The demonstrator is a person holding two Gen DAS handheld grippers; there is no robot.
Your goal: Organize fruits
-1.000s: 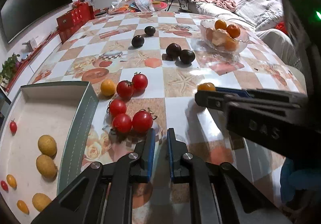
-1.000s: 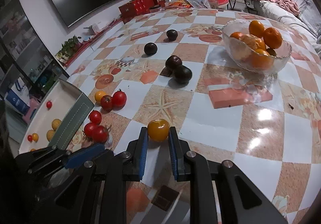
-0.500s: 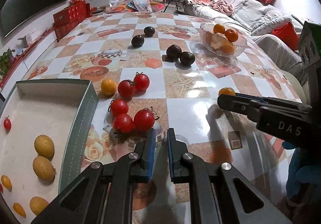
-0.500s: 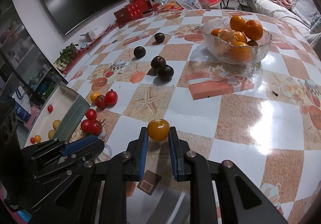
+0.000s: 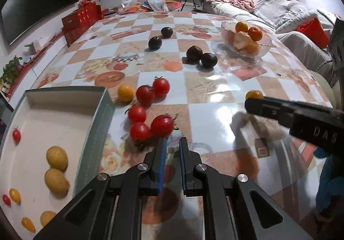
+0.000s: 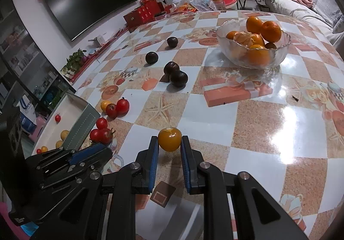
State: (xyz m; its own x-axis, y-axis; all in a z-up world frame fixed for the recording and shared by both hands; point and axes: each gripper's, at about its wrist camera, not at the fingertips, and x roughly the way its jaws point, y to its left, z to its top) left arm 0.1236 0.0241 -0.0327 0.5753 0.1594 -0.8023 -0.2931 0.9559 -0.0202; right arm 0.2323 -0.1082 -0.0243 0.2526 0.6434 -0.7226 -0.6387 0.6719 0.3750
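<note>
Right claw (image 6: 169, 143) pinching yellow tomato (image 6: 169, 139), glossy checkered table (image 6: 258, 136), sofa (image 5: 268, 5) behind

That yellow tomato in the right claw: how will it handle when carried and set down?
The yellow tomato looks round and glossy, so it may slip between the right claw's flat pads if gripped loosely. Its skin looks thin; hard squeezing could bruise it. On the shiny table it would probably roll.

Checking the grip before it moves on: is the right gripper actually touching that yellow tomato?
Touching. The right wrist view shows the right gripper with both blue pads pressed against the sides of the yellow tomato, with no gap visible on either side.
</note>
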